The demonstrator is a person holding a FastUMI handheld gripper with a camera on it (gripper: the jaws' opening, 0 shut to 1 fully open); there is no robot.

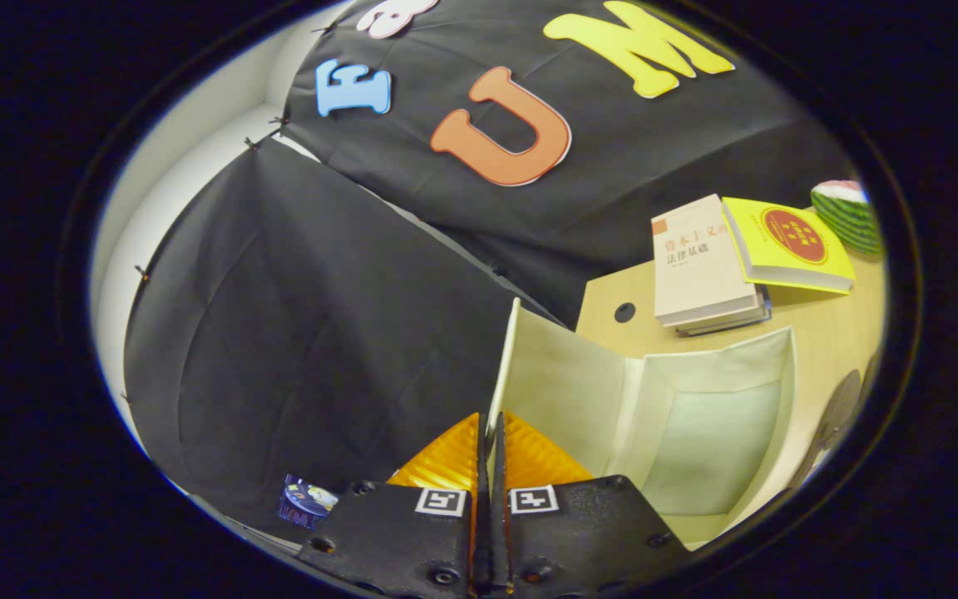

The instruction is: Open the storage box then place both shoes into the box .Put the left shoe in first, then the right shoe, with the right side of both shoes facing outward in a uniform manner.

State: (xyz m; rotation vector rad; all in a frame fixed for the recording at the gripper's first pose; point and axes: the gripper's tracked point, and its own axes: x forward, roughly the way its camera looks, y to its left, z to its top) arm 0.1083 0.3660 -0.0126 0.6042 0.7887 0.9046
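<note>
The cream storage box point(712, 433) stands on the wooden table just ahead of the fingers and to their right, its pale inside showing. Its lid point(562, 391) is swung out on edge, and the lid's thin rim runs down between my fingers. My gripper point(491, 445) is shut on that rim, with both fingers pressed close together on it. A dark curved shape point(835, 414), possibly a shoe, lies past the box's right side, mostly hidden.
Beyond the box, a stack of books point(699, 266) and a yellow book point(787, 241) lie on the wooden table point(828, 333), with a watermelon piece point(849, 212) behind them. A cable hole point(624, 313) sits near the table's corner. A small blue item point(306, 502) lies left of the fingers.
</note>
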